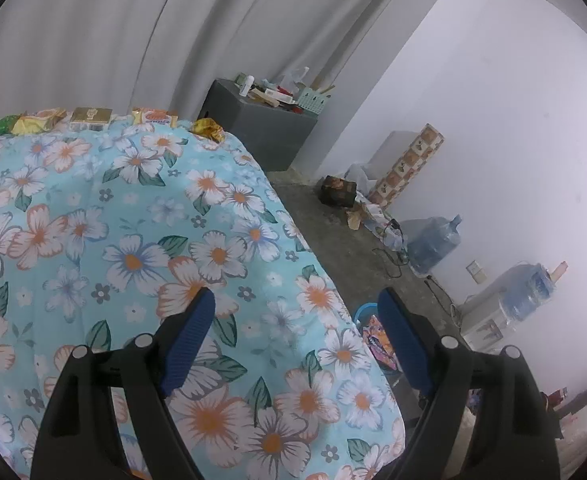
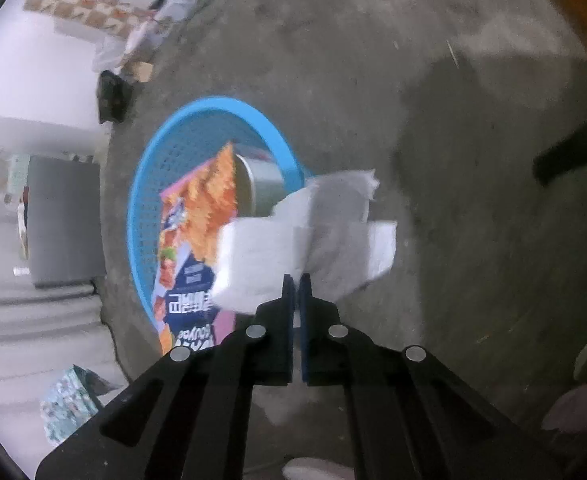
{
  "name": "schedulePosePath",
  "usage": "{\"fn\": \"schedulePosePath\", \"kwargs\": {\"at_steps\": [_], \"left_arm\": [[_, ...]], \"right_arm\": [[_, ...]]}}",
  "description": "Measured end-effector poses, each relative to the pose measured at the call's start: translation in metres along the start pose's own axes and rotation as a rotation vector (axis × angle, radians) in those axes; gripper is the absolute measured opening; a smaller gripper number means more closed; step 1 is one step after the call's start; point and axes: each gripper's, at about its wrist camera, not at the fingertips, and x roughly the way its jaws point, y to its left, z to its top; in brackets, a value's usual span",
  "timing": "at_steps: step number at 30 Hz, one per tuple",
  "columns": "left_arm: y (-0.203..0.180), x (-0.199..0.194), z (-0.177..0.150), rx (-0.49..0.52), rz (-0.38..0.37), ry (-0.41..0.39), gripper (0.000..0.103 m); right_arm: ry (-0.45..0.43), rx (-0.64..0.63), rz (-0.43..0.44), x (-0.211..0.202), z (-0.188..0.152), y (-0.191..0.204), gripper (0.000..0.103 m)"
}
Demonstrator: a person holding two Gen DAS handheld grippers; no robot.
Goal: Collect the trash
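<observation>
My right gripper (image 2: 296,280) is shut on a crumpled white paper tissue (image 2: 305,236) and holds it in the air above the concrete floor, just right of a blue plastic basket (image 2: 145,188). The basket holds an orange and blue snack bag (image 2: 197,240) and a grey can (image 2: 259,184). My left gripper (image 1: 295,308) is open and empty above the floral tablecloth (image 1: 133,240). Several wrappers and a small brown box (image 1: 91,119) lie along the table's far edge, among them a yellow crumpled wrapper (image 1: 208,129). The basket's rim (image 1: 363,312) shows past the table edge.
A grey cabinet (image 1: 261,128) with clutter on top stands by the curtain. Boxes, cables and two water jugs (image 1: 433,240) line the white wall. A dark chair leg (image 2: 573,148) crosses the floor at right.
</observation>
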Motion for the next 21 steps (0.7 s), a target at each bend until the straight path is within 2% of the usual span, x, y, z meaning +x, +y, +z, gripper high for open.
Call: {"fn": "schedulePosePath", "kwargs": {"at_steps": [9, 13, 14, 15, 16, 17, 21], "left_arm": [[-0.013, -0.017, -0.005, 0.088, 0.052, -0.048, 0.081], [-0.012, -0.027, -0.009, 0.103, 0.069, -0.061, 0.082], [-0.011, -0.03, -0.011, 0.102, 0.074, -0.063, 0.085], [-0.009, -0.034, -0.013, 0.098, 0.081, -0.066, 0.087], [-0.007, -0.036, -0.014, 0.093, 0.085, -0.067, 0.088], [-0.005, -0.04, -0.016, 0.088, 0.087, -0.068, 0.09], [0.005, -0.054, -0.027, 0.083, 0.104, -0.074, 0.094]], "right_arm": [[-0.043, -0.121, 0.189, -0.047, 0.0, 0.067, 0.0], [-0.07, -0.147, 0.155, -0.048, -0.001, 0.088, 0.007], [-0.065, -0.149, 0.14, -0.044, -0.002, 0.089, 0.019], [-0.052, -0.145, 0.109, -0.04, -0.002, 0.09, 0.041], [-0.049, -0.141, 0.081, -0.038, -0.004, 0.09, 0.049], [-0.052, -0.136, 0.056, -0.037, -0.005, 0.087, 0.053], [-0.038, -0.137, 0.048, -0.044, -0.015, 0.077, 0.053]]}}
